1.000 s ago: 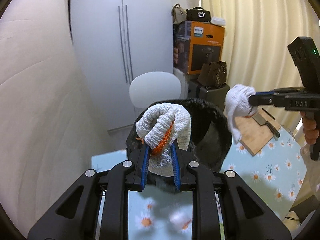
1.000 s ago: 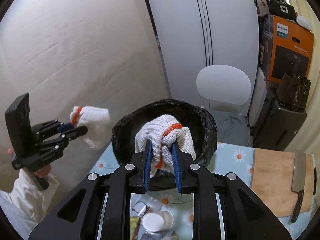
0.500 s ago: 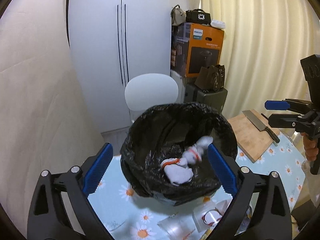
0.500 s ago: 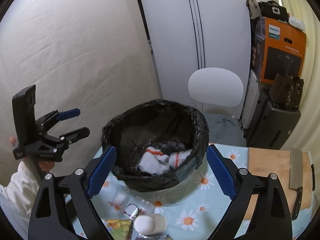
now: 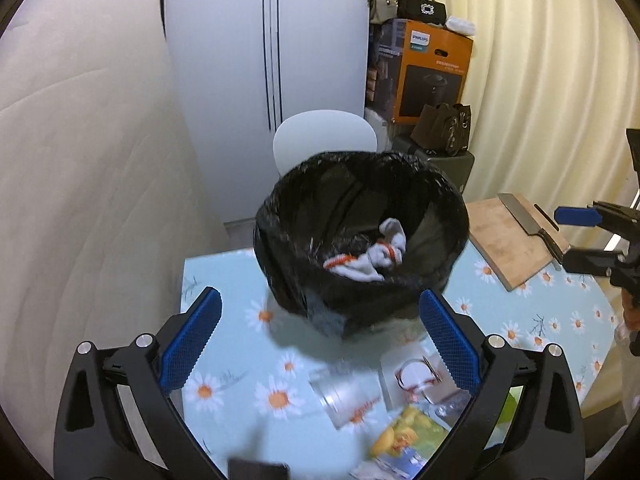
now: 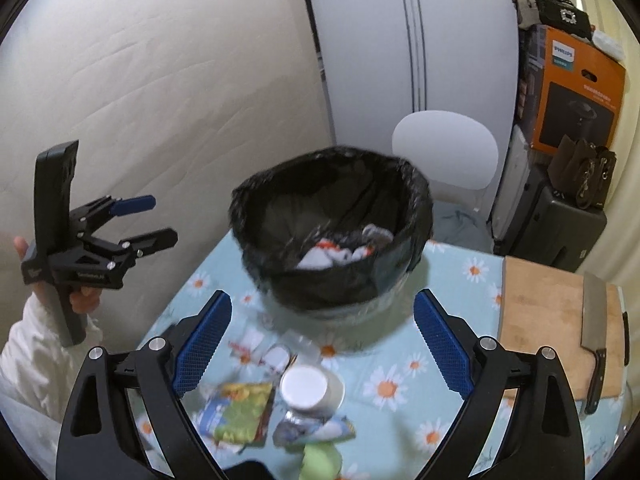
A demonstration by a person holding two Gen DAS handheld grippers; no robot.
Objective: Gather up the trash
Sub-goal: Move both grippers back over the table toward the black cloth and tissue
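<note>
Where crumpled, gloves (image 5: 370,256) axis unreadable.

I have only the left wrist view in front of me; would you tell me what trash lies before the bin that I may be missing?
Observer: The right wrist view shows a white cup, apparently on its side, in front of the bin.
Operator: Thank you. Does my left gripper look empty from outside?
Observer: Yes. The left gripper shows from the side, jaws apart, with nothing between them.
Operator: Is there anything nearer than the cup?
Observer: A pale green item lies at the bottom edge; I cannot tell what it is.
</note>
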